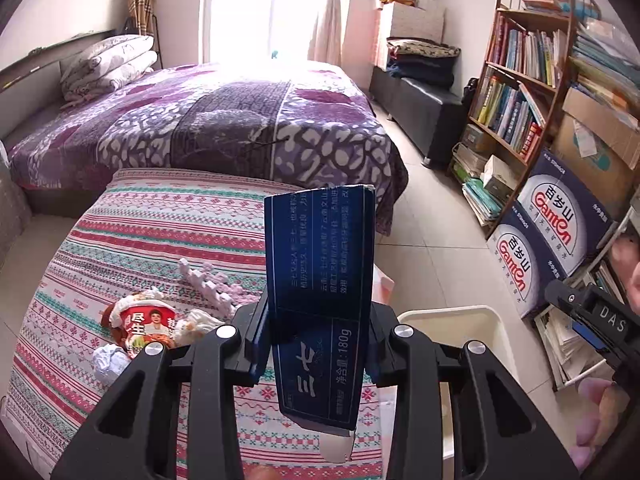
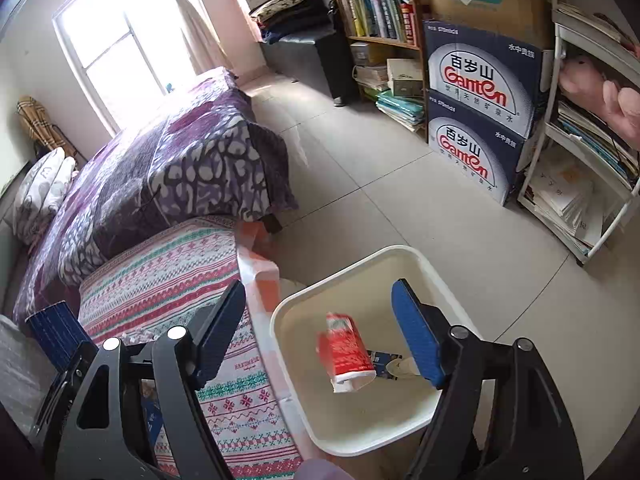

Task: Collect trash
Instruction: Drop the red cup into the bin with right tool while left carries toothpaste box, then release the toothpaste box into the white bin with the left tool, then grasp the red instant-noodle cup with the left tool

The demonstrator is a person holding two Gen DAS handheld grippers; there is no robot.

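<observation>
My left gripper (image 1: 318, 332) is shut on a dark blue toothpaste box (image 1: 320, 272), held upright over the striped cloth (image 1: 160, 232). On that cloth lie a red printed paper cup (image 1: 144, 324), a crumpled white paper (image 1: 110, 362), tissue (image 1: 196, 322) and a white toothed foam strip (image 1: 204, 284). My right gripper (image 2: 318, 292) is open over the white bin (image 2: 304, 400), its pads touching nothing. Below it, inside the bin, are a red carton (image 2: 346, 350) and a small blue scrap (image 2: 384, 360). The bin's rim (image 1: 472, 314) also shows in the left wrist view.
A bed with a purple blanket (image 1: 240, 120) stands behind the cloth. A bookshelf (image 1: 516, 92), stacked water cartons (image 2: 476, 120) and a white rack (image 2: 580, 184) line the right wall. Tiled floor (image 2: 380, 184) lies between them and the bin.
</observation>
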